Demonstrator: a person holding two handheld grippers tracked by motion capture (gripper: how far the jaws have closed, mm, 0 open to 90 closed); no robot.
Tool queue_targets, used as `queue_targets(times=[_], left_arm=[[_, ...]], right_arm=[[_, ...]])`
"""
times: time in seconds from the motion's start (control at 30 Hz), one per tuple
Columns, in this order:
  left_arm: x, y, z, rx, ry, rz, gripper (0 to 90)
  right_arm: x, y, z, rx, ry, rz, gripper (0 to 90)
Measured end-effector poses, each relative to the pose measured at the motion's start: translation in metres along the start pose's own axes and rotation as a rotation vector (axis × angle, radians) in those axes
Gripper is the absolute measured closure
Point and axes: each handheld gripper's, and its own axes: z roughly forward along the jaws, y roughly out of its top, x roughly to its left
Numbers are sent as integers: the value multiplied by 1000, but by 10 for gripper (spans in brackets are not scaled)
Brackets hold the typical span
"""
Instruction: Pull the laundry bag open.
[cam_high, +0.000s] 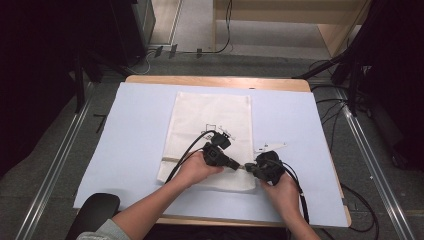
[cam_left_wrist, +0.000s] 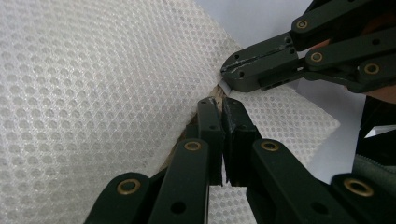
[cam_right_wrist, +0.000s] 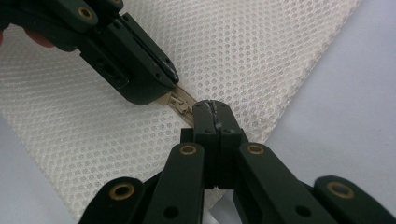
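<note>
We pinch the bag (cam_high: 210, 140) near its zipper (cam_right_wrist: 180, 101) with both grippers, left (cam_left_wrist: 222, 103) and right (cam_right_wrist: 213, 108), fingers clamped narrow, holding the mesh taut to work the slider.

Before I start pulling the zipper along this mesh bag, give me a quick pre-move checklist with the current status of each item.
1. Left gripper shut at the zipper: ok, jaws together on the tape by the slider.
2. Right gripper shut on the zipper end at the bag's edge: ok.
3. Slider itself caught, not just tape: cannot tell.
4. Mesh bag lying flat on the blue sheet: ok.
5. The two grippers apart: not ok, their tips nearly meet.
6. Cable off the zipper line: not ok, it crosses the bag.
</note>
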Motion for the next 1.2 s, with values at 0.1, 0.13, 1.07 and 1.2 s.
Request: queue_targets(times=[0.1,0.13,1.07,1.2], left_arm=[[4,0,0,2,-31,-46,895],[5,0,-1,4,-36,-55,896],[1,5,6,2,-23,-142,876],[2,7,6,2,-11,-122,893]], right_arm=[[0,-1,0,-5,-2,-7,900],[0,-1,0,-5,-2,-8,900],[3,0,0,-7,-26,-14,900],[4,-1,0,-6,-30,-13,900]])
